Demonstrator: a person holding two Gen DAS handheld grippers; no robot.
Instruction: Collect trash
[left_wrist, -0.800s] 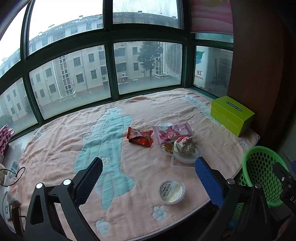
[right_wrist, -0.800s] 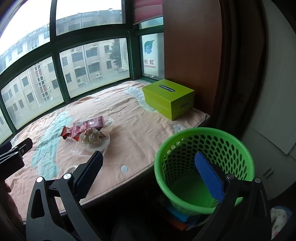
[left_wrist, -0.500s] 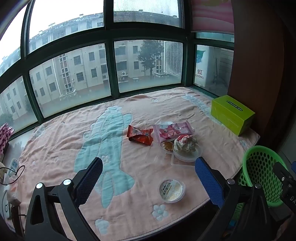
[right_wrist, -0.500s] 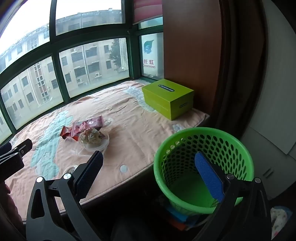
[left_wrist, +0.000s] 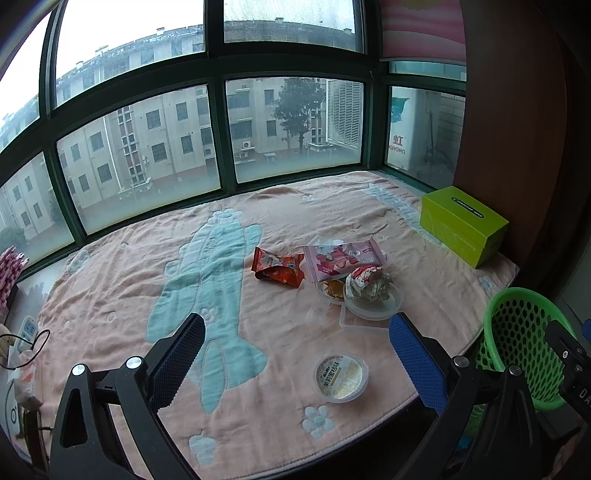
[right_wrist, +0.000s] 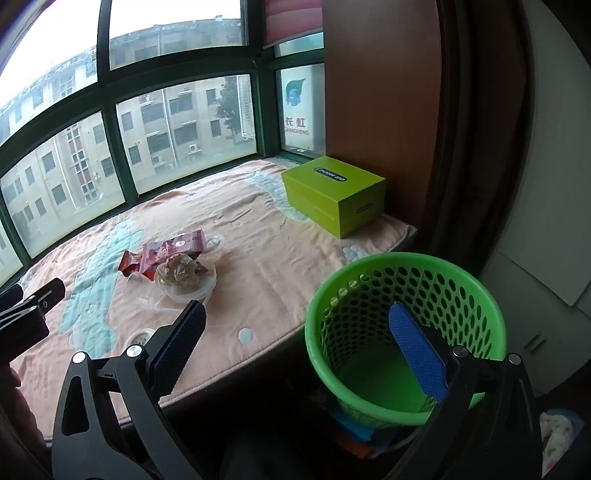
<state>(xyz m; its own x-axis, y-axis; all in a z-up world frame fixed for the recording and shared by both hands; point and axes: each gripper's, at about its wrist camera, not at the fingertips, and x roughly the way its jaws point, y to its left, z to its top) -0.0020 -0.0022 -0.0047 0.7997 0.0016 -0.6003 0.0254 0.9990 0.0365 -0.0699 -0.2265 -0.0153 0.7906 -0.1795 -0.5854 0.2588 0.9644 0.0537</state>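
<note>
Bay-window ledge under a peach blanket with pale blue cartoon print (left_wrist: 155, 258), backed by green-framed panes. Beside its near right corner, round green perforated plastic basket (right_wrist: 406, 332), bare inside as far as visible: nothing collected yet, everything left. Then lime-green cardboard box (left_wrist: 463, 225) by the wall. Mid-blanket, clustered and touching: pink snack wrapper (left_wrist: 343, 258), long axis running left-right; clear shallow dish holding crumpled paper (left_wrist: 371, 286); orange-red foil packet (left_wrist: 279, 267), also lying crosswise. Nearest, apart, small sealed pudding cup (left_wrist: 340, 376), upright. Left gripper (left_wrist: 295, 354) spread wide, empty, facing the cup; right gripper (right_wrist: 299, 339) likewise spread, empty, over the basket's rim.
</note>
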